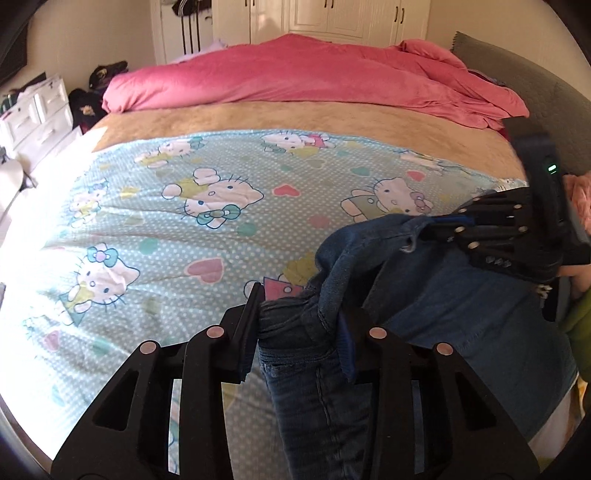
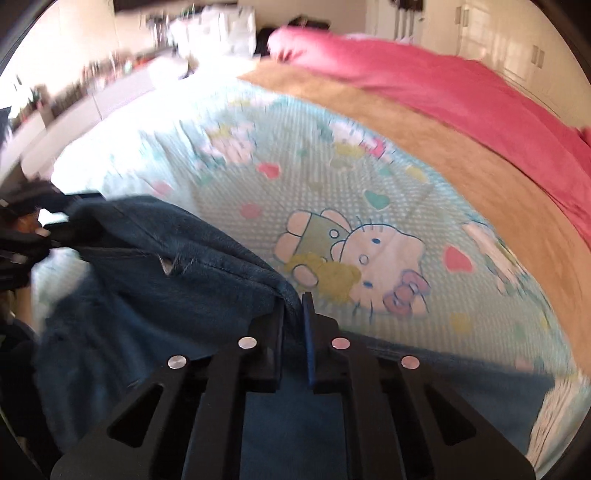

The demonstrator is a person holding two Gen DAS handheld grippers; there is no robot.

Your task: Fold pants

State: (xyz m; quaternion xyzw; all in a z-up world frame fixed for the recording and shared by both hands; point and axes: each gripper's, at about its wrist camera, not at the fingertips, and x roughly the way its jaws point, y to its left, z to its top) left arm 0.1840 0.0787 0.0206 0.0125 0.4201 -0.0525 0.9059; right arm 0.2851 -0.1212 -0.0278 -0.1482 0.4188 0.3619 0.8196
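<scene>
Dark blue denim pants (image 1: 424, 302) hang above the bed, held at two spots. My left gripper (image 1: 299, 314) is shut on a bunched fold of the pants, which droop below it. My right gripper (image 2: 293, 314) is shut on the pants' edge (image 2: 155, 266); it also shows at the right in the left wrist view (image 1: 436, 230). The left gripper appears blurred at the far left of the right wrist view (image 2: 55, 218). The cloth stretches between the two grippers.
The bed carries a light blue cartoon-cat sheet (image 1: 184, 206), a tan blanket (image 1: 295, 114) and a pink duvet (image 1: 295, 74) at the far side. White drawers (image 1: 33, 110) stand at the left. Wardrobes (image 1: 332, 14) line the back wall.
</scene>
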